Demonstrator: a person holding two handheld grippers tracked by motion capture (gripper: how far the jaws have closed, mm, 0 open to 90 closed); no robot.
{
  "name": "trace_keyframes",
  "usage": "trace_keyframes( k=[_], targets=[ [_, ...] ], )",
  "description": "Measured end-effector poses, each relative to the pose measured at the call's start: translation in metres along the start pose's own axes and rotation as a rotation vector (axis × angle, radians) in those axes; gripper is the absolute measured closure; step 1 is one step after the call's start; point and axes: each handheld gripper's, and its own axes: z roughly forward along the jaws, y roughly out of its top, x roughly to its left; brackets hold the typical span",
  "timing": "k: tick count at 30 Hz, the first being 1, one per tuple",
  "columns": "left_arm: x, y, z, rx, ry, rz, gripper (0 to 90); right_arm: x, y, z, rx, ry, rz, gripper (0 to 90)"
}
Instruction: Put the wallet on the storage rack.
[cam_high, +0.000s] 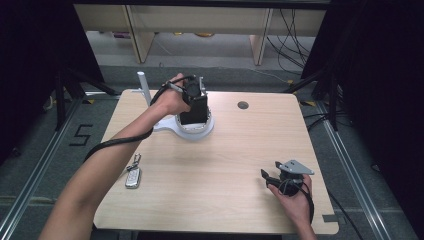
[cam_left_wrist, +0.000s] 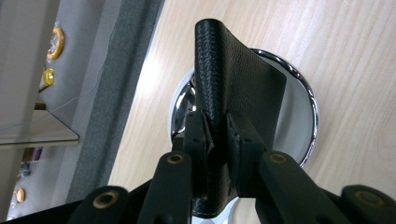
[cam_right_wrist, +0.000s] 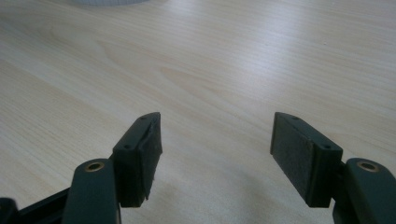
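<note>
A black leather wallet stands on edge between the pads of my left gripper, which is shut on its folded spine. The wallet hangs just above a round chrome-rimmed shiny disc on the far middle of the table. In the high view, my left gripper points down over this disc. My right gripper rests near the table's front right corner. Its jaws stand wide apart with only bare wood between them. In the high view, this right gripper points left.
A silver key fob with a ring lies at the front left of the wooden table. A white post rises at the far left beside the disc. A round cable hole sits at the far right. Dark stands flank the table.
</note>
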Motion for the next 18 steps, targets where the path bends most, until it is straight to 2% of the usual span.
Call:
trace_keyframes(
  k=[3,9,11,14,18],
  targets=[
    [-0.001,-0.001,0.003,0.007,-0.007,-0.009,79.0,0.000,0.000,0.000,-0.001,-0.001,-0.001,34.9],
    [-0.003,-0.003,0.010,0.018,-0.023,0.000,78.6,0.000,0.000,0.000,-0.001,-0.001,-0.002,34.9],
    [-0.004,-0.004,0.012,0.018,-0.036,-0.015,78.5,0.000,0.000,0.000,-0.001,0.000,-0.002,34.9],
    [-0.003,-0.005,0.015,0.016,-0.045,-0.012,78.5,0.000,0.000,0.000,0.000,-0.001,-0.004,34.9],
    [-0.001,-0.006,0.018,0.019,-0.039,-0.019,77.5,0.000,0.000,0.000,0.000,0.000,-0.003,34.8]
  ],
)
